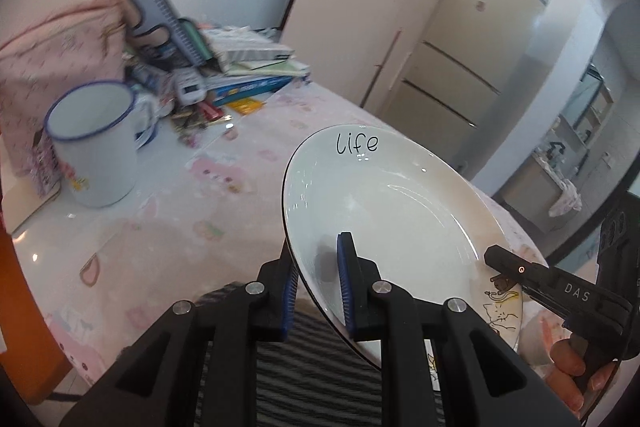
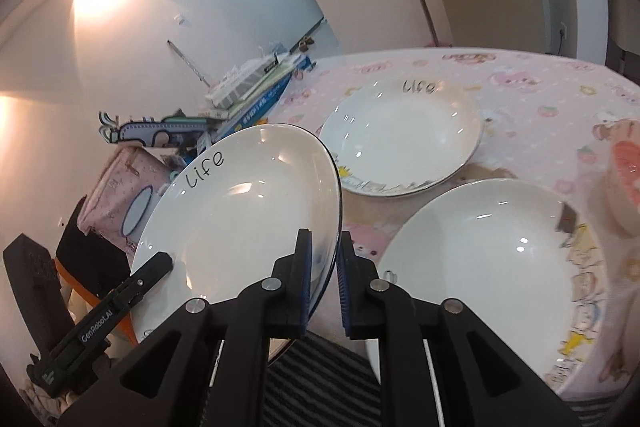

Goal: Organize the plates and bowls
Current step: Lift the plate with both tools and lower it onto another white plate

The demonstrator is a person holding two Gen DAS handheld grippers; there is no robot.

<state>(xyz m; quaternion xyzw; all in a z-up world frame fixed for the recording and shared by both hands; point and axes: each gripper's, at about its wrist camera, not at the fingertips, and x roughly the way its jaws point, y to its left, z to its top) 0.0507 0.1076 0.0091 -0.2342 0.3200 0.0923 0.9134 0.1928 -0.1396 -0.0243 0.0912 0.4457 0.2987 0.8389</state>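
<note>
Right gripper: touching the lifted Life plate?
Touching. The right wrist view shows the right gripper with the lifted Life plate rim pinched between its blue pads.

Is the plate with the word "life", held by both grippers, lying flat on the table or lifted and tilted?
Lifted and tilted: the plate hangs above the table, rim pinched by both grippers.

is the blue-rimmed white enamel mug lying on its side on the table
No, the blue-rimmed white enamel mug stands upright on the pink patterned tablecloth, its open mouth facing up.
</note>
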